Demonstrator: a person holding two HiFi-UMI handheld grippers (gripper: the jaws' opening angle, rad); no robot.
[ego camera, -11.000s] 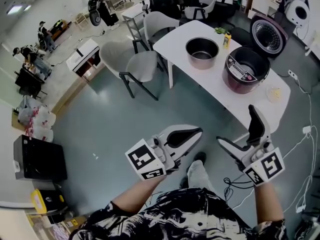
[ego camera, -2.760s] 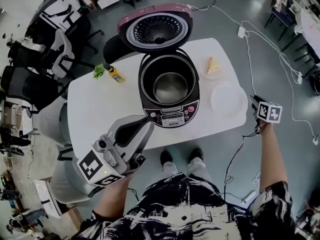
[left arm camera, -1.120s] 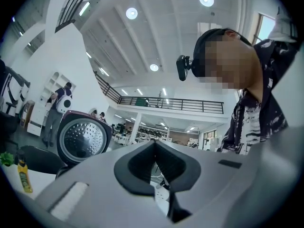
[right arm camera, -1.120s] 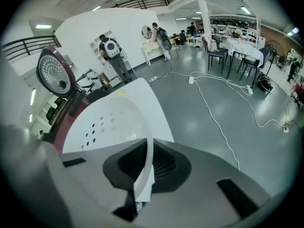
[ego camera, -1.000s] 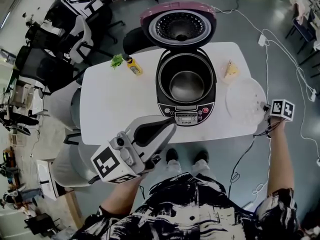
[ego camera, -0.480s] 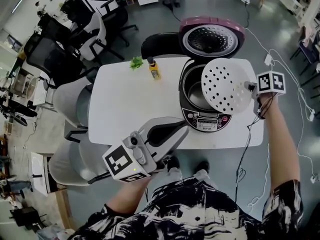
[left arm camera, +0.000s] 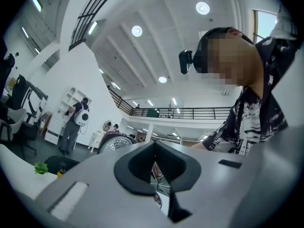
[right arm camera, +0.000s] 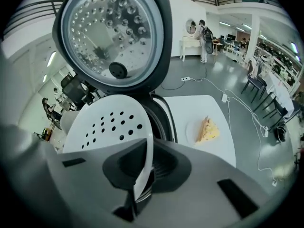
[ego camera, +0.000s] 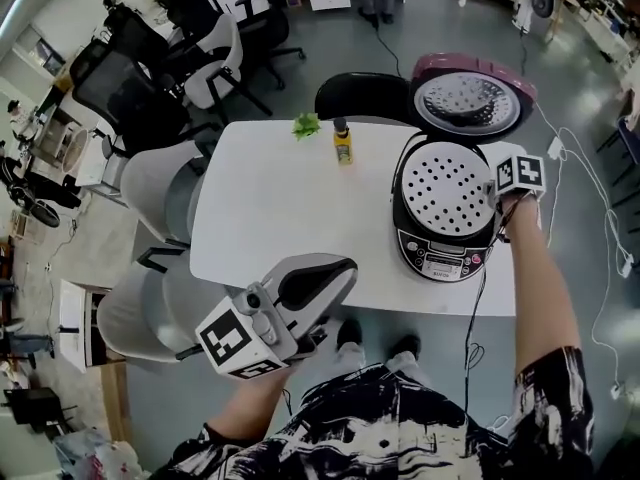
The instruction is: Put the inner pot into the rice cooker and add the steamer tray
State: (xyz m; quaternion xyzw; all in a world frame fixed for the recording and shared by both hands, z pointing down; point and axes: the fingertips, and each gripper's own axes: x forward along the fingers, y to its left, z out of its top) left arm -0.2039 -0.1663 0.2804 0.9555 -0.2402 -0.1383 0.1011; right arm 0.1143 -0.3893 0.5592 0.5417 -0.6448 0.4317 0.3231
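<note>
The dark rice cooker (ego camera: 447, 243) stands on the right end of the white table (ego camera: 270, 208), its lid (ego camera: 470, 93) swung up. A white perforated steamer tray (ego camera: 445, 190) lies across the cooker's mouth and hides the inner pot. My right gripper (ego camera: 497, 200) is shut on the tray's right rim. In the right gripper view the thin rim (right arm camera: 145, 165) runs between the jaws of that gripper (right arm camera: 142, 184), with the tray (right arm camera: 107, 125) under the lid (right arm camera: 111, 37). My left gripper (ego camera: 335, 273) hangs shut and holds nothing, in front of the table's near edge.
A yellow bottle (ego camera: 344, 146) and a green sprig (ego camera: 305, 125) stand at the table's far edge. A plate with a cake slice (right arm camera: 207, 129) lies right of the cooker. Grey chairs (ego camera: 160, 183) stand left of the table; cables (ego camera: 590, 218) run over the floor.
The right gripper lifted the steamer tray from the table's right end, carried it left and brought it down level over the cooker's mouth. The left gripper drifted a little, still shut.
</note>
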